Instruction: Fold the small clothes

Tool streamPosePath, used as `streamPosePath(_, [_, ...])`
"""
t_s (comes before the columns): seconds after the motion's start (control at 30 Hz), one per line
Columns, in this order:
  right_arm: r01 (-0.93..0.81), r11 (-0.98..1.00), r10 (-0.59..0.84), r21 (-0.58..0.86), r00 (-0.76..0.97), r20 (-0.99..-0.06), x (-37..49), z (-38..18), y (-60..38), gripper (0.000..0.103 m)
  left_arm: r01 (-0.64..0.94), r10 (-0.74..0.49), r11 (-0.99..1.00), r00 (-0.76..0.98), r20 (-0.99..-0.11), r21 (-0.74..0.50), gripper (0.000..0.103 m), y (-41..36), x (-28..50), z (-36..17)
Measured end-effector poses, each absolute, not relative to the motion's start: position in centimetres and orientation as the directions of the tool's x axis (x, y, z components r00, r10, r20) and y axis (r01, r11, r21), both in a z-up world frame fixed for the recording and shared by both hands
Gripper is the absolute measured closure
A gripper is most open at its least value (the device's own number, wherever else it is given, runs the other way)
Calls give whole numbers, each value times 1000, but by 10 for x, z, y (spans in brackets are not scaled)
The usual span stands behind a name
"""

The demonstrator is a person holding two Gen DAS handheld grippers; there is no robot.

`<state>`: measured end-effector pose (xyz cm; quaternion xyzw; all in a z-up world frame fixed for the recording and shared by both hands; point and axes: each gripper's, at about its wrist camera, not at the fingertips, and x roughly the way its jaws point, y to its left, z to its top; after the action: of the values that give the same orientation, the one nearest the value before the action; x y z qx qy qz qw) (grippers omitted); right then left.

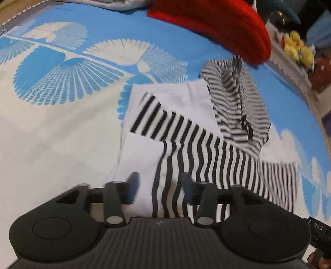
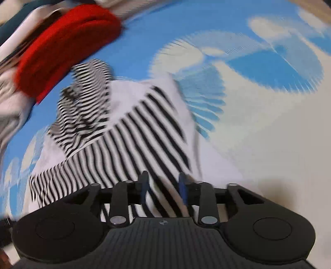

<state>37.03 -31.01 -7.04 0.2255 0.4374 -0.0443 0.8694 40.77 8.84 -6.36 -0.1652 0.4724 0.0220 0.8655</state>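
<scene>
A small white garment with black stripes (image 1: 186,132) lies partly folded on a blue and white patterned bedsheet (image 1: 62,128). It also shows in the right wrist view (image 2: 132,132). My left gripper (image 1: 159,186) is open, its fingers straddling the garment's near edge, low over the cloth. My right gripper (image 2: 164,187) is open too, with its fingers over the striped near edge. Neither holds the cloth. Both views are motion blurred.
A folded red knit item (image 1: 217,24) lies at the far side of the bed; it also shows in the right wrist view (image 2: 66,45). Grey and white clothes (image 1: 115,4) lie beyond it. A shelf with yellow toys (image 1: 298,47) stands past the bed's right edge.
</scene>
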Motion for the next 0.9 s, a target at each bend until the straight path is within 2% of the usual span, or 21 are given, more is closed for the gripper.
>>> streamPosePath(0.1, [308,885,148,350,527,-837,378,-87,-315,59,-210,-107,951,464,-879,-227,46,80,412,-83])
streamPosePath(0.23, [270,900,130,341,582,-803,375,-67,-312,59,-173,-71,964,566,-821,-203,43,68,406,-59])
streamPosePath(0.3, [242,909,120,339,626,-770,371,-53,-310,59,-148,-51,971,637,-769,-187,24,58,399,-42])
streamPosePath(0.37, [212,920,105,329,677,-729,365,-39,-308,59,-129,-33,977,702,-712,-172,17,49,392,-30])
streamPosePath(0.63, [151,948,50,281,800,-598,339,-2,-305,59,-129,6,979,795,-606,-159,17,27,375,-18])
streamPosePath(0.8, [148,952,38,267,812,-583,330,7,-310,59,-153,70,984,810,-583,-94,17,31,370,-15])
streamPosePath(0.9, [147,958,23,246,817,-577,329,9,-310,59,-178,77,977,813,-578,-120,17,42,372,-13])
